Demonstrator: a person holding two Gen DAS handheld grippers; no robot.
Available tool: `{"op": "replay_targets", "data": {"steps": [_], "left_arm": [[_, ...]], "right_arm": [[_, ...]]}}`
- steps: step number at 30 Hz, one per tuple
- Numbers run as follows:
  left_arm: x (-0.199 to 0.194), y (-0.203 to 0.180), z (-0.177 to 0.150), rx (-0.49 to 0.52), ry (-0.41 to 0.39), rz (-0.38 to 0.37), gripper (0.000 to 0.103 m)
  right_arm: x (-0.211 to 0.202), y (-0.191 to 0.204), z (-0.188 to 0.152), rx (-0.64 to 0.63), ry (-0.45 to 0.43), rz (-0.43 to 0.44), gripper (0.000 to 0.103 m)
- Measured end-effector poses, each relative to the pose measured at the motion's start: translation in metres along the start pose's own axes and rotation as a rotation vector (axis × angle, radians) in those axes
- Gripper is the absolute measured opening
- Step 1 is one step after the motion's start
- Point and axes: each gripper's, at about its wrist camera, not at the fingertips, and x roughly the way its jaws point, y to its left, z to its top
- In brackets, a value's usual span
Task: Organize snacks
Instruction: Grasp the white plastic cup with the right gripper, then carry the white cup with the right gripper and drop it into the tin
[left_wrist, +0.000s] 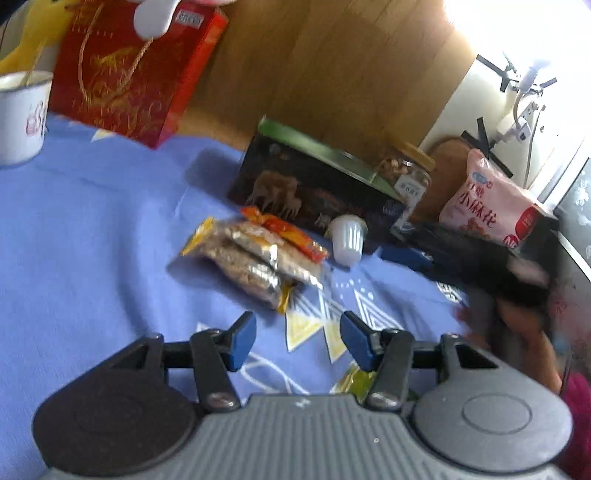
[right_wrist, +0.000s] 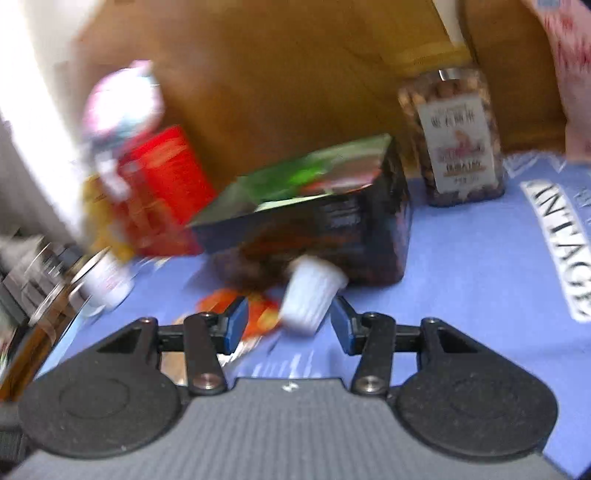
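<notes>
We bring our right gripper (right_wrist: 289, 323), jaws apart and empty, up to the white cup (right_wrist: 312, 295); next we close on it; left gripper (left_wrist: 298, 341) open too

We see a periwinkle tablecloth (left_wrist: 92, 229) with white-and-yellow triangles, red gold-patterned gift bag (left_wrist: 125, 70), white ribbed cup (left_wrist: 347, 236), pink snack bag (left_wrist: 487, 203).

Daylight glare whitens the far right corner of the left view; the right view is heavily motion-blurred, worst at left, and fisheye-bent at edges.
</notes>
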Motion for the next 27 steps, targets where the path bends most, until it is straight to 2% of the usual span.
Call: {"op": "replay_targets", "data": {"steps": [2, 3, 8, 12, 14, 16, 19, 21, 23, 27], "left_arm": [[0.001, -0.001, -0.002, 0.014, 0.008, 0.005, 0.051], [0.0, 0.0, -0.003, 0.024, 0.009, 0.004, 0.051], [0.0, 0.001, 0.0, 0.036, 0.015, -0.04, 0.051], [-0.001, 0.002, 0.001, 0.014, 0.024, -0.111, 0.051], [-0.001, 0.001, -0.001, 0.006, 0.034, -0.142, 0.061], [-0.003, -0.001, -0.003, 0.006, 0.029, -0.151, 0.067], [-0.008, -0.007, -0.004, 0.035, 0.025, -0.153, 0.067], [-0.012, -0.008, -0.004, 0.052, 0.02, -0.136, 0.065], [-0.012, -0.007, -0.004, 0.051, 0.027, -0.13, 0.063], [-0.01, -0.003, -0.004, 0.044, 0.038, -0.139, 0.056]], "right_arm": [[0.029, -0.006, 0.006, 0.033, 0.045, -0.029, 0.051], [0.039, -0.009, 0.006, 0.039, 0.058, -0.027, 0.039], [0.018, -0.01, -0.011, 0.021, 0.095, 0.066, 0.037], [-0.026, 0.0, -0.043, -0.125, 0.124, 0.12, 0.038], [-0.038, 0.013, -0.06, -0.211, 0.16, 0.188, 0.038], [-0.043, 0.039, -0.079, -0.355, 0.176, 0.21, 0.038], [-0.047, 0.084, -0.112, -0.646, 0.156, 0.227, 0.04], [-0.047, 0.099, -0.123, -0.737, 0.138, 0.254, 0.042], [-0.049, 0.102, -0.129, -0.76, 0.119, 0.241, 0.043], [-0.063, 0.087, -0.126, -0.692, 0.084, 0.185, 0.047]]}}
